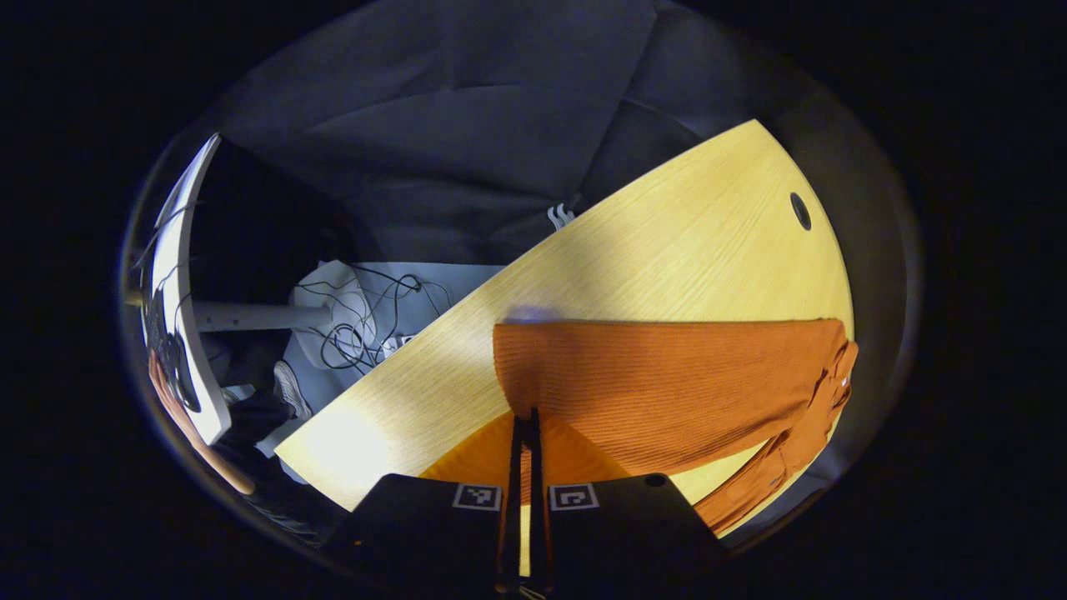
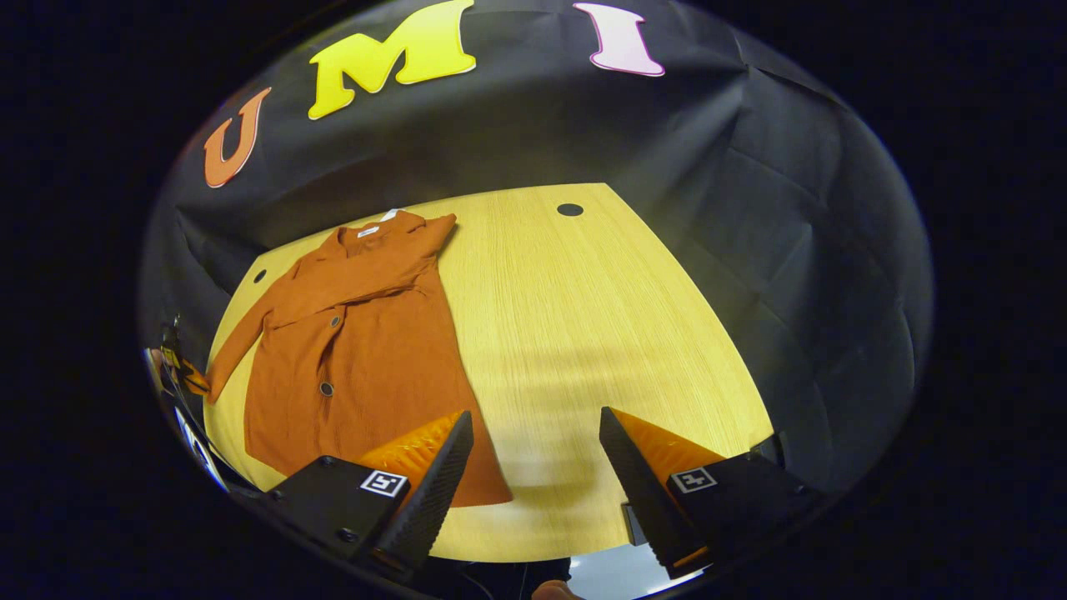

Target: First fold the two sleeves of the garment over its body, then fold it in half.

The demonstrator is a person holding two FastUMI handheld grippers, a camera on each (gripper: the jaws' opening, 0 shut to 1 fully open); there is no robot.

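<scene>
An orange ribbed button-up garment (image 2: 358, 350) lies flat on the wooden table (image 2: 567, 317), collar toward the far wall. One sleeve is folded across its chest; the other sleeve (image 2: 237, 342) stretches out to the left. My right gripper (image 2: 533, 425) is open above the table's near edge, its left finger over the garment's hem corner, with nothing between the fingers. In the left gripper view the garment (image 1: 667, 383) lies sideways and the outstretched sleeve (image 1: 767, 467) runs down beside my left gripper (image 1: 525, 421), which is shut with no cloth visible between its fingers.
A cable hole (image 2: 570, 209) sits in the table's far part, and wide bare wood lies right of the garment. Past the table edge in the left gripper view are tangled cables (image 1: 358, 325) on the floor, a white desk edge (image 1: 179, 275) and a person's arm (image 1: 200, 442).
</scene>
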